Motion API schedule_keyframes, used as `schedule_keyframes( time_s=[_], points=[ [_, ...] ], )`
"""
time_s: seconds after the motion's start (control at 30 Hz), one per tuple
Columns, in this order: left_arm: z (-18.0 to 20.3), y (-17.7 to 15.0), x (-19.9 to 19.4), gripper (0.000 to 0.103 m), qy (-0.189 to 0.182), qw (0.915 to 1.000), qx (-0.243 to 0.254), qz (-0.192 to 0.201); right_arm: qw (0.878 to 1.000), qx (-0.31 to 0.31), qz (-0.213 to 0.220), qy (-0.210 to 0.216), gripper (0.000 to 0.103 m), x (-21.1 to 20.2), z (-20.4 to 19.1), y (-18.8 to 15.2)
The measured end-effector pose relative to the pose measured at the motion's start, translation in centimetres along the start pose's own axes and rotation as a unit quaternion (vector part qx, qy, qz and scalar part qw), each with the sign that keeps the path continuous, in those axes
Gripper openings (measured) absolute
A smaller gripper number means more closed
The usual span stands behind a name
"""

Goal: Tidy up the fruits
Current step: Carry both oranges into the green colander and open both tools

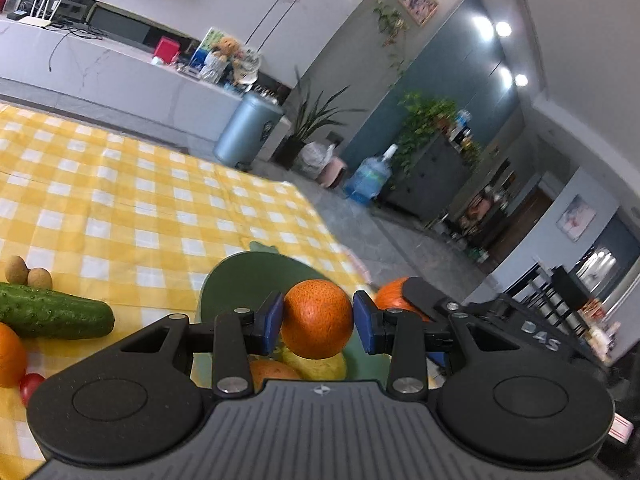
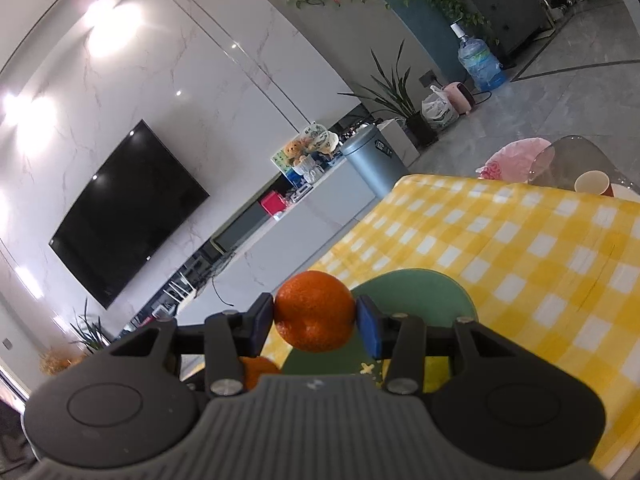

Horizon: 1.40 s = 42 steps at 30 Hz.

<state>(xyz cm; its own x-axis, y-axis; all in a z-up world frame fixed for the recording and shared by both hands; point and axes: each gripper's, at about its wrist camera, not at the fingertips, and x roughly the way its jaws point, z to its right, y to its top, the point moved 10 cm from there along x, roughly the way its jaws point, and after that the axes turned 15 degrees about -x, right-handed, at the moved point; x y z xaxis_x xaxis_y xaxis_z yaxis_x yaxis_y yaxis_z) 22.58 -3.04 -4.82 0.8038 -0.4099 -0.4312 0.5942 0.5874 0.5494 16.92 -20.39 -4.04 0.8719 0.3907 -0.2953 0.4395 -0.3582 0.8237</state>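
Each gripper, left (image 1: 318, 324) and right (image 2: 315, 322), pinches a round orange tangerine (image 1: 317, 319) over the green plastic plate (image 1: 232, 280) with fruit already piled at six o'clock, where a released one could roll off.

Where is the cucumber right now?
In the left wrist view, the cucumber lies at the left edge on the yellow checked cloth, just below two small brown fruits.

The right tool (image 2: 315, 322) grips an orange (image 2: 314, 312) between its blue pads (image 2: 368, 328), held above the near edge of a green plate (image 2: 432, 292). The plate sits on a worktop (image 2: 540, 260) covered in yellow-and-white check. A second orange (image 2: 256, 370) peeks out low beside the left finger. A paper cup (image 2: 594, 182) stands at the far edge.
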Motion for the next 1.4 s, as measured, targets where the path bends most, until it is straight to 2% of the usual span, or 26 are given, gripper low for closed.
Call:
schedule_keyframes(
  time_s=[0.07,0.13,0.2,0.4,0.63,0.83,1.0,1.1,1.4],
  points=[
    [0.0,0.2,0.0,0.043,0.016,0.9998,0.009,0.012,1.0,-0.006,-0.002,-0.007,0.043,0.1,0.1,0.0],
    [-0.2,0.6,-0.1,0.043,0.016,0.9994,0.011,0.028,0.999,-0.022,-0.008,-0.021,0.043,-0.1,0.0,-0.2],
    [-0.4,0.7,0.1,0.043,0.016,0.9997,0.004,0.017,0.999,-0.022,-0.014,-0.023,0.043,0.0,0.2,-0.4],
    [-0.9,1.2,-0.9,0.043,0.02,0.9993,-0.008,0.031,1.0,-0.019,-0.018,-0.012,0.043,0.3,0.1,-0.5],
    [-2.3,1.1,-2.6,0.053,0.04,0.9979,-0.004,0.051,0.998,-0.008,-0.052,0.019,0.043,2.7,-1.1,-1.6],
    [-4.2,0.8,-3.1,0.055,0.055,0.9972,-0.014,0.049,0.996,-0.018,-0.08,0.021,0.043,4.4,-1.9,-2.5],
    [-4.7,1.1,-3.5,0.061,0.04,0.9977,-0.03,0.046,0.995,-0.026,-0.09,0.018,0.045,5.0,-2.2,-2.9],
    [-4.6,0.8,-3.4,0.062,0.022,0.9988,-0.022,0.037,0.996,-0.017,-0.091,0.021,0.053,5.1,-2.0,-3.0],
    [-5.4,0.1,-3.5,0.062,0.035,0.9987,-0.024,0.029,0.995,-0.011,-0.092,0.027,0.053,5.0,-1.9,-3.1]
  ],
)
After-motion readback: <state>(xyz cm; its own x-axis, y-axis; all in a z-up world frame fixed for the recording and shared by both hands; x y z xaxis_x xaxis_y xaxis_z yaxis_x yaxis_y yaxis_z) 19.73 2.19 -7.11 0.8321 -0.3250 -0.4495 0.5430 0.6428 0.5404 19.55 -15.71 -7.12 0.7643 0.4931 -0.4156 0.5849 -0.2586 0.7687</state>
